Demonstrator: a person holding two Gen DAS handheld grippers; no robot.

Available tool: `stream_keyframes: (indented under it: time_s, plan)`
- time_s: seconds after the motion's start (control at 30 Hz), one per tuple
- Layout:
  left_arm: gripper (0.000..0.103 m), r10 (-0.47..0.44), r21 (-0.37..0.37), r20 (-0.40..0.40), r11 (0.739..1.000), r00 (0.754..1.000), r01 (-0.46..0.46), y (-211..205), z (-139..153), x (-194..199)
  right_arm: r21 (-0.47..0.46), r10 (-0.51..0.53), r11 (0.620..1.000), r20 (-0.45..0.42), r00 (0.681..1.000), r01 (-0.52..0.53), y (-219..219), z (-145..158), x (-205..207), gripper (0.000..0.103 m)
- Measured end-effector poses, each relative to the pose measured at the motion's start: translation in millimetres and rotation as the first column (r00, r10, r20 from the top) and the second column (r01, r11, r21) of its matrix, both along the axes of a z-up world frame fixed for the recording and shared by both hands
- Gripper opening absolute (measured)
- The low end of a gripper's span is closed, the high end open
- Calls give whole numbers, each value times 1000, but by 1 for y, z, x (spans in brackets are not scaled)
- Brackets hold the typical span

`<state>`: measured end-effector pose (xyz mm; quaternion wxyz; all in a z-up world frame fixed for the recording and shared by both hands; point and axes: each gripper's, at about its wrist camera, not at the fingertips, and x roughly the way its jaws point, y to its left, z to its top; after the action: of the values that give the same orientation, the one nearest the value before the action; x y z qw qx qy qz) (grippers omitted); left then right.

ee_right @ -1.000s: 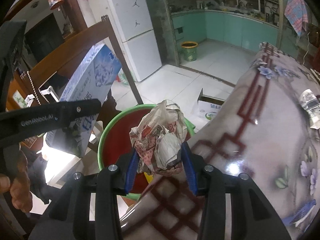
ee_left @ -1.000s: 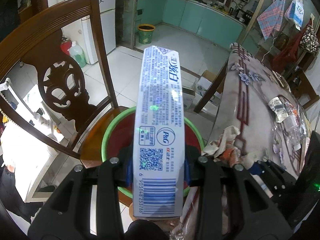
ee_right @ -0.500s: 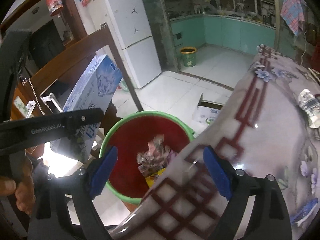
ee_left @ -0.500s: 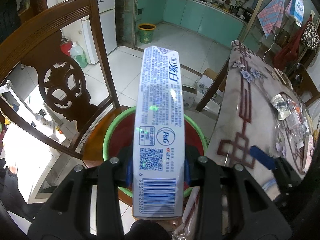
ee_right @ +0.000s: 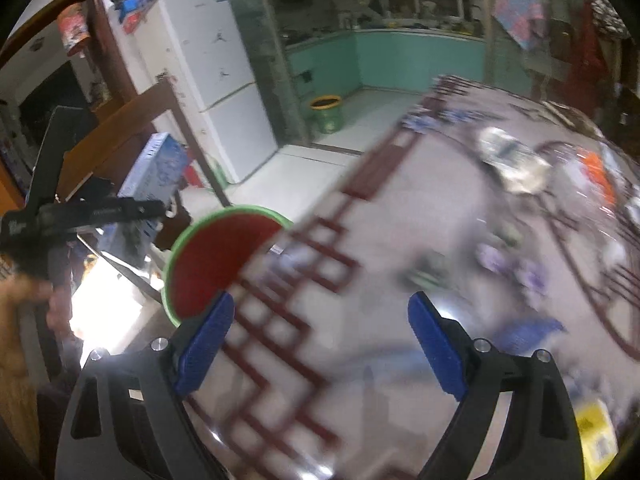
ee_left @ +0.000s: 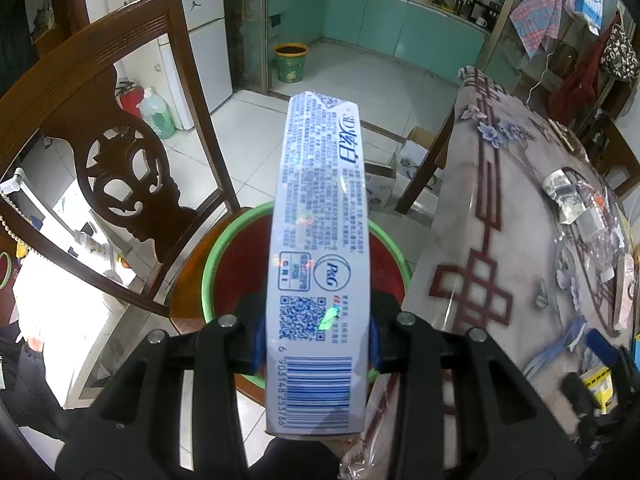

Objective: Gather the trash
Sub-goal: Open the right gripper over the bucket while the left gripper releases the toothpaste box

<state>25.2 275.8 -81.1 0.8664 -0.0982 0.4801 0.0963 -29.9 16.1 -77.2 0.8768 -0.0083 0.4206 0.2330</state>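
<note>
My left gripper [ee_left: 316, 336] is shut on a long white and blue toothpaste box [ee_left: 320, 240], held over a red basin with a green rim [ee_left: 208, 276] that sits on a chair seat. The right gripper [ee_right: 320, 320] stands open with nothing between its blue pads, above the patterned table [ee_right: 360, 216], and its view is blurred by motion. The basin [ee_right: 216, 256] shows at that view's left, with the box [ee_right: 156, 168] beyond it. Crumpled wrappers [ee_left: 564, 196] and a clear plastic bottle [ee_left: 592, 232] lie further along the table. What lies inside the basin is hidden.
A carved wooden chair [ee_left: 120, 128] stands beside the table [ee_left: 480, 208]. Cardboard boxes [ee_left: 412, 156] sit on the tiled floor under the table's end. A white fridge [ee_left: 192, 40] and a green bucket [ee_left: 291, 62] stand further back. A yellow item [ee_left: 598, 384] lies near the table's front.
The right gripper opened and the crumpled paper it held dropped into the basin; it then swung right across the table. The left gripper kept still with the box.
</note>
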Motion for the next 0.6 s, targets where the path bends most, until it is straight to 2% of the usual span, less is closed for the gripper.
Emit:
stream_keyframes:
  time_s: [0.07,0.13,0.2,0.3,0.43,0.47,0.53,0.6]
  plan:
    - [37,0,12,-5,1000,1000,0,-2,-1,-1,-35,-28,999,12,1000,28,-25,4,-10,86]
    - [47,-11,25,-15,1000,1000,11,-7,-2,-2,-63,-66,996,23,998,67,-51,8,-17,86]
    - [62,-10,45,-9,999,1000,10,-11,-1,-2,-79,-121,989,31,992,123,-81,12,-20,89]
    - [71,4,71,2,997,1000,-5,-18,3,-3,-91,-227,969,43,973,230,-132,20,-21,90]
    - [73,9,28,30,1000,999,-10,-33,12,3,-110,-405,906,48,913,408,-213,40,-13,90]
    - [74,0,16,41,1000,999,0,-39,15,5,-107,-438,892,32,898,439,-232,43,-14,96]
    - [77,-34,2,67,999,997,34,-56,22,9,-101,-487,870,-24,873,483,-264,42,-18,96]
    - [82,-91,-4,96,996,991,92,-80,28,12,-133,-538,839,-62,841,527,-290,35,-27,96]
